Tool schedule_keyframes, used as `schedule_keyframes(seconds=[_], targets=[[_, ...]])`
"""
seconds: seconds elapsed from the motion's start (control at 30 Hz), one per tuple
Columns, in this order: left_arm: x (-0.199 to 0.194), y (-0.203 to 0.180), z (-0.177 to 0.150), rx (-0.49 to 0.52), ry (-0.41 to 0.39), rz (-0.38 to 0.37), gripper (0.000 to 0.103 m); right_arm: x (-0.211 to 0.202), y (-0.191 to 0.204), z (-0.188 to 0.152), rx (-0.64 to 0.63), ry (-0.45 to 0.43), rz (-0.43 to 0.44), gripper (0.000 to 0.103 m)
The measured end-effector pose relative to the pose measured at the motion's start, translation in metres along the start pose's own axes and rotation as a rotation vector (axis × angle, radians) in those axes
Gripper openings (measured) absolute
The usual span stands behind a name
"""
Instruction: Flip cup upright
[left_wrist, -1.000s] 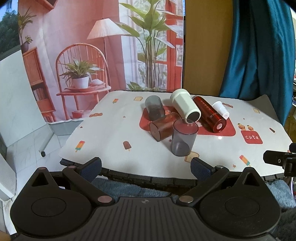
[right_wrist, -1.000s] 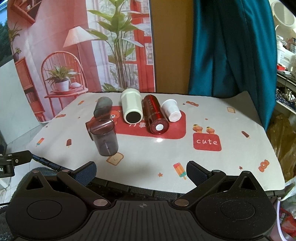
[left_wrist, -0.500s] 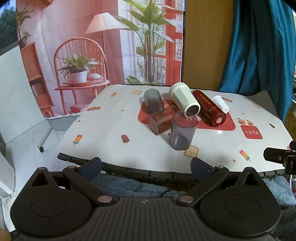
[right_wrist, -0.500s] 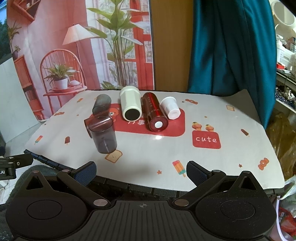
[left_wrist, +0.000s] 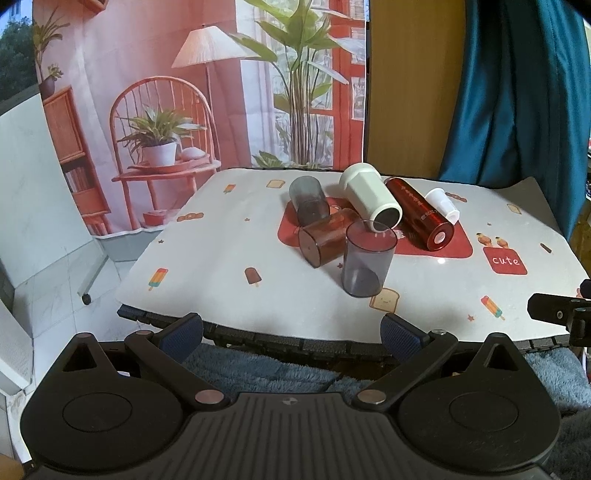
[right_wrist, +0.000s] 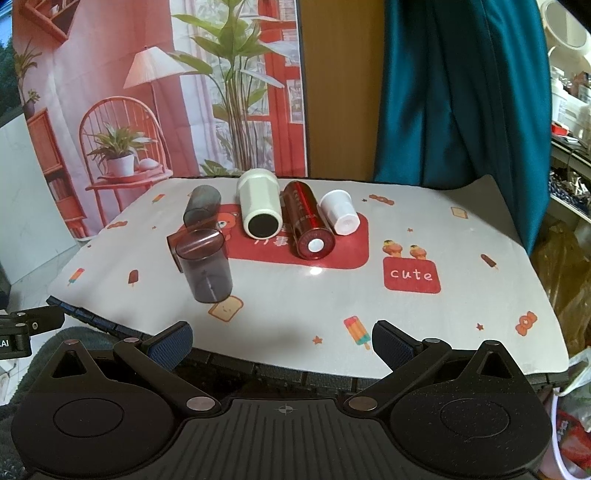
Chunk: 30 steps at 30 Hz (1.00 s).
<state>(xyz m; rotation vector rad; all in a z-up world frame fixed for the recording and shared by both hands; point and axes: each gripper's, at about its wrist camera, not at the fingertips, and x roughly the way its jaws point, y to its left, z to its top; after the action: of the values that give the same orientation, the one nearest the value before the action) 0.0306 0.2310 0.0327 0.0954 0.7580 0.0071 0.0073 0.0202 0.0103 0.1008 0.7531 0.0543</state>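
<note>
Six cups on the bench (left_wrist: 207, 280). Smoky grey tumbler (left_wrist: 367, 264) stands upright, mouth up, nearest the front edge. Just behind it, brown translucent cup (left_wrist: 327, 242) lies on its side (base toward the left-wrist camera). Second grey tumbler (left_wrist: 308, 205), white faceted cup (left_wrist: 369, 195), dark red cup (left_wrist: 423, 218) and small white cup (left_wrist: 441, 205) all lie on their sides farther back.

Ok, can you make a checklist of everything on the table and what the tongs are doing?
Surface: table mat with printed lollies and toast.
Job's things: grey cup upright; second grey cup, brown cup, white cup, red cup, small white cup all lying down.
Clutter: nothing seen.
Tongs: left tongs and right tongs open, holding nothing, at table's near edge.
Cables: nothing seen.
Surroundings: teal curtain, room-picture backdrop.
</note>
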Motion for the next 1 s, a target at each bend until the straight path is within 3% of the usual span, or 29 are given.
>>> schedule_keyframes(seconds=[1.0], targets=[[-0.0017, -0.0008, -0.0022, 0.002, 0.002, -0.009, 0.103, -0.0010, -0.0021, -0.0037, 0.006, -0.003, -0.003, 0.103]])
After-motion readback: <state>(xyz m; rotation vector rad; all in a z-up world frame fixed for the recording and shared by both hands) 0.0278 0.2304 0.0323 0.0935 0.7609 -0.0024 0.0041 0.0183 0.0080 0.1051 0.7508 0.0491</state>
